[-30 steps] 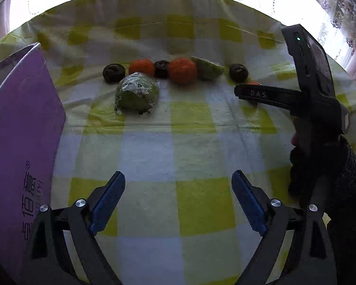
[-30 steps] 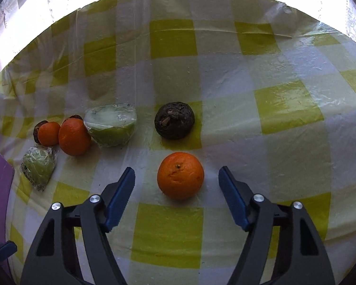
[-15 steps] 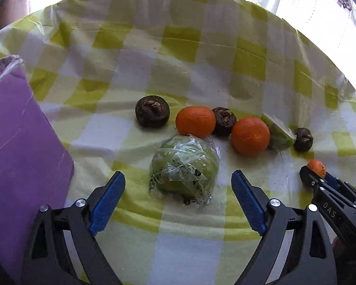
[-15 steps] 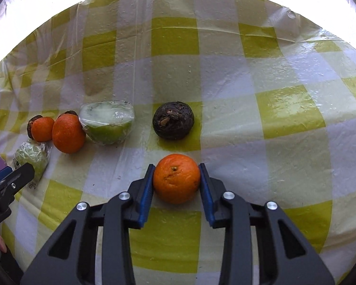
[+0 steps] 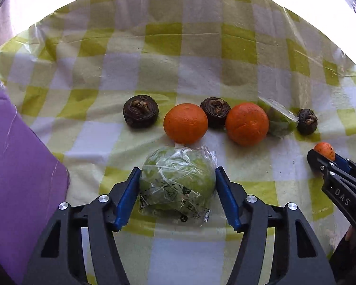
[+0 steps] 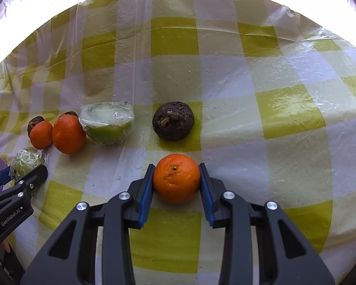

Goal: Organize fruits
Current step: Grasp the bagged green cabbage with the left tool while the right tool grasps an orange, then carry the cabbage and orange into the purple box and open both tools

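While both tongs sit low over the checked cloth on the worktop (image 6: 261, 76), the risks differ from side to side. The right tongs (image 6: 176, 185) are clamped on a small orange (image 6: 176, 178), blue pads pressing its two flanks near its widest part; the fruit is round and smooth-skinned, so a lift with any tilt could let it roll out forward, towards the dark brown water chestnut (image 6: 173, 121) just behind it. The left tongs (image 5: 176, 197) have just been closing around the green fruit in crinkled plastic wrap (image 5: 176, 185), and the pads now stand against the film on either side, though I cannot tell whether they bite the fruit itself or only the wrapper. That is the likelier failure, in my judgement: slick film can slide over the flesh, so the fruit may sag, twist or slip free once raised. Just beyond it lies the row: two oranges (image 5: 185, 123), chestnuts between them, and a wrapped cut green fruit (image 5: 278, 121); a push forward would nudge the nearest orange. To the left stands a purple box (image 5: 16, 166), near enough to be clipped by a swing of the tongs.
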`<action>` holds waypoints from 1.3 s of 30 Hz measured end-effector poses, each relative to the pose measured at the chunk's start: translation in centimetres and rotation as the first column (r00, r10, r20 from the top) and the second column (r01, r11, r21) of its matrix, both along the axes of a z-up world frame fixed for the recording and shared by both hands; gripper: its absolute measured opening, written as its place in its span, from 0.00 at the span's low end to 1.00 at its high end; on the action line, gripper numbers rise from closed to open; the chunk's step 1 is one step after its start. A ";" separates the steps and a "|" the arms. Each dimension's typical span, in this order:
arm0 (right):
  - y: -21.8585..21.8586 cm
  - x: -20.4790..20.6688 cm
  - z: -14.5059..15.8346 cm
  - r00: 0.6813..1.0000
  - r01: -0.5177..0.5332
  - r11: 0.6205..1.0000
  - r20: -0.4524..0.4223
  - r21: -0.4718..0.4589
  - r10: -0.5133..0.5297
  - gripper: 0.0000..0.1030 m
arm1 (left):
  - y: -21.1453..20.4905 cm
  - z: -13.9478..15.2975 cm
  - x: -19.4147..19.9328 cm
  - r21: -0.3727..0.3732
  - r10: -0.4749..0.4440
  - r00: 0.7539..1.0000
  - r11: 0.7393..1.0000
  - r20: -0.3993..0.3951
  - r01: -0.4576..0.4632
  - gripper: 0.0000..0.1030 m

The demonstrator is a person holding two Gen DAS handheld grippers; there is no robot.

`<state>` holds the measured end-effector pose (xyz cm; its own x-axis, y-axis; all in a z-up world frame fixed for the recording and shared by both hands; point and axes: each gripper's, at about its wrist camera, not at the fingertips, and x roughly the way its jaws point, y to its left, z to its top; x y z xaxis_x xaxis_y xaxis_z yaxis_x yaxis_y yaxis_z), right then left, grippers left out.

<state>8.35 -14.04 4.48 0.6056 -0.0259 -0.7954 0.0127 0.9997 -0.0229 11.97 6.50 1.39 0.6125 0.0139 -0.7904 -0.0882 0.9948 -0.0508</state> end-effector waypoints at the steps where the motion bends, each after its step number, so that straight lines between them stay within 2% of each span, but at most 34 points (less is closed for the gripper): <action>1: -0.2 0.0 0.0 1.000 -0.004 1.000 0.002 0.014 0.004 0.35 | 0.0 0.1 -0.6 -0.017 -0.003 1.000 1.000 0.003 0.003 0.59; 4: -0.9 -0.7 0.3 1.000 0.015 0.999 0.020 0.047 -0.016 0.35 | -0.2 0.4 -2.9 -0.040 -0.030 0.999 0.999 0.027 0.031 0.59; 6: -1.3 -1.7 0.5 0.999 0.028 0.996 0.024 0.079 -0.030 0.35 | -0.5 0.8 -4.3 -0.028 -0.042 0.998 0.999 0.056 0.044 0.59; 14: 0.0 -8.6 1.7 0.995 0.009 0.984 0.093 0.180 -0.026 0.35 | -0.5 1.2 -10.1 -0.054 -0.073 0.987 0.995 0.143 0.082 0.59; 17: 0.3 -11.0 2.2 0.992 0.003 0.981 0.124 0.196 -0.028 0.35 | -0.5 1.0 -12.1 -0.060 -0.082 0.983 0.994 0.162 0.093 0.59; 24: 1.1 -14.2 2.5 0.990 0.011 0.979 0.134 0.205 -0.039 0.35 | -0.4 1.3 -15.4 -0.075 -0.105 0.979 0.990 0.177 0.120 0.59; 39: 1.5 -18.6 2.5 0.988 0.013 0.976 0.144 0.217 -0.046 0.35 | -1.2 4.9 -20.1 -0.048 -0.161 0.951 0.983 0.263 0.179 0.59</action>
<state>-10.28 -12.55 6.96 0.7181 0.1162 -0.6861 0.0293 0.9800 0.1967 -8.15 5.26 6.32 0.7832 -0.1584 -0.6013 0.1073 0.9869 -0.1202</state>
